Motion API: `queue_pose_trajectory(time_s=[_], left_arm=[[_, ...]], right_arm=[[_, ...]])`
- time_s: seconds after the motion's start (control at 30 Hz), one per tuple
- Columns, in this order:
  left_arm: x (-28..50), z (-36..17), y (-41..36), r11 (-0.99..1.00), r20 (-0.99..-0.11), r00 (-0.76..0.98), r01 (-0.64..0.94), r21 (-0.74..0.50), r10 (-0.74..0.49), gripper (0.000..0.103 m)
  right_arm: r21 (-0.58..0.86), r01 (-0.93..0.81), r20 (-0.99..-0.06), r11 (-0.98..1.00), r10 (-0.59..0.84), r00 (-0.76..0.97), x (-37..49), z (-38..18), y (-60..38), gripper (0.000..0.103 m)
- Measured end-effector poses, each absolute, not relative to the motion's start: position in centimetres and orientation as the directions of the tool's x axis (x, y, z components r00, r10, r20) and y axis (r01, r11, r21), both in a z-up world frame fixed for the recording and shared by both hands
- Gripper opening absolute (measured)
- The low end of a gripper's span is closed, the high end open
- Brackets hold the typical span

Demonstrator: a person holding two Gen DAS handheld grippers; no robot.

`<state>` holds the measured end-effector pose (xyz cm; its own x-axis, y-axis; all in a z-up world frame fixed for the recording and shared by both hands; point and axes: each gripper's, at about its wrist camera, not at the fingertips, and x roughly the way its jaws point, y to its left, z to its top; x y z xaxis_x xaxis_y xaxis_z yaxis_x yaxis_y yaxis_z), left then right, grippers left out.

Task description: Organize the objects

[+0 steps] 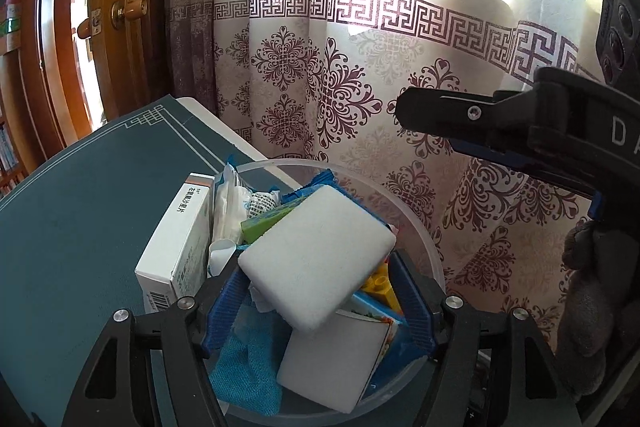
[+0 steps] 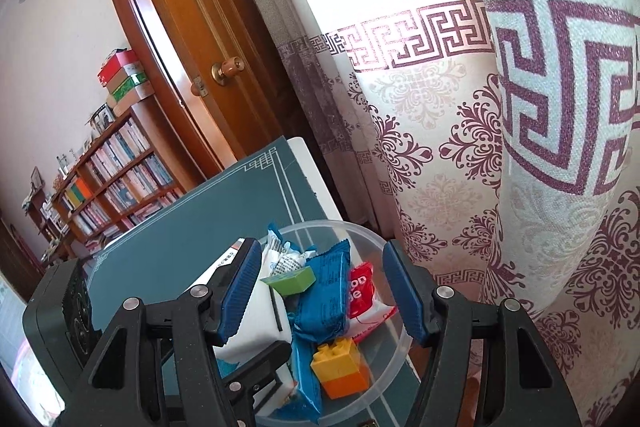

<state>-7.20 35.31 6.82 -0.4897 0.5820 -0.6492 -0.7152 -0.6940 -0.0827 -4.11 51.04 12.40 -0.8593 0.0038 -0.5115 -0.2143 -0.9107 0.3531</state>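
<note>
A clear plastic bowl [image 1: 434, 259] sits at the edge of the bench [image 1: 80, 211], which wears a dark teal cover with a pale line border, close against a cream curtain [image 1: 360, 99] printed with maroon flourishes and a key-pattern band. The bowl is heaped with odds and ends: a white sponge block [image 1: 316, 259], thick, square-cut with softened corners and a fine porous face, lies tilted on top of a second white block [image 1: 332, 363], and both lie between the blue ribbed pads of the left gripper [image 1: 320, 311], whose jaws stand apart with the upper sponge in the gap; whether the pads actually press on it cannot be told. A blue cloth [image 1: 244, 375] is bunched at the bowl's near side, a white medicine box [image 1: 176, 239] with black lettering stands upright at its left just beside the rim, and a small green box [image 1: 266, 223] pokes out behind the sponge. In the right wrist view the right gripper [image 2: 320, 291] hangs over the same bowl with its jaws held wide around nothing, above a blue snack packet [image 2: 320, 291], a red and white sachet [image 2: 364, 295] and a yellow brick [image 2: 336, 355] stacked on an orange one (both studded toy blocks). A wooden door [image 2: 208, 27] stands open behind the bench
</note>
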Motion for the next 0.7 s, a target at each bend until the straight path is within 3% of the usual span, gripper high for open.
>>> queue_pose_trajectory(time_s=[0.13, 0.47, 0.57, 0.63, 0.7], left_arm=[[-7.0, 7.0, 35.3, -0.695, -0.648, -0.487, -0.713, -0.092, 0.586, 0.086], [-5.7, 8.9, 31.9, -0.758, -0.597, -0.553, -0.635, -0.15, 0.581, 0.093], [-5.2, 9.9, 30.5, -0.795, -0.581, -0.612, -0.597, -0.105, 0.536, 0.096], [-5.0, 10.4, 29.6, -0.821, -0.576, -0.648, -0.566, -0.074, 0.499, 0.1], [-4.9, 10.8, 28.7, -0.84, -0.57, -0.674, -0.539, -0.057, 0.471, 0.101]], right_arm=[[0.335, -0.207, -0.501, -0.919, 0.012, -0.865, -3.7, 12.7, 50.6, 0.065], [0.343, -0.171, -0.473, -0.924, -0.013, -0.881, -1.7, 14.0, 49.7, 0.066], [0.33, -0.169, -0.479, -0.929, -0.011, -0.878, -0.6, 14.3, 49.2, 0.076], [0.32, -0.175, -0.484, -0.931, -0.002, -0.875, 0.4, 14.2, 48.9, 0.089], [0.305, -0.18, -0.496, -0.935, 0.005, -0.868, 1.3, 14.1, 48.6, 0.092]])
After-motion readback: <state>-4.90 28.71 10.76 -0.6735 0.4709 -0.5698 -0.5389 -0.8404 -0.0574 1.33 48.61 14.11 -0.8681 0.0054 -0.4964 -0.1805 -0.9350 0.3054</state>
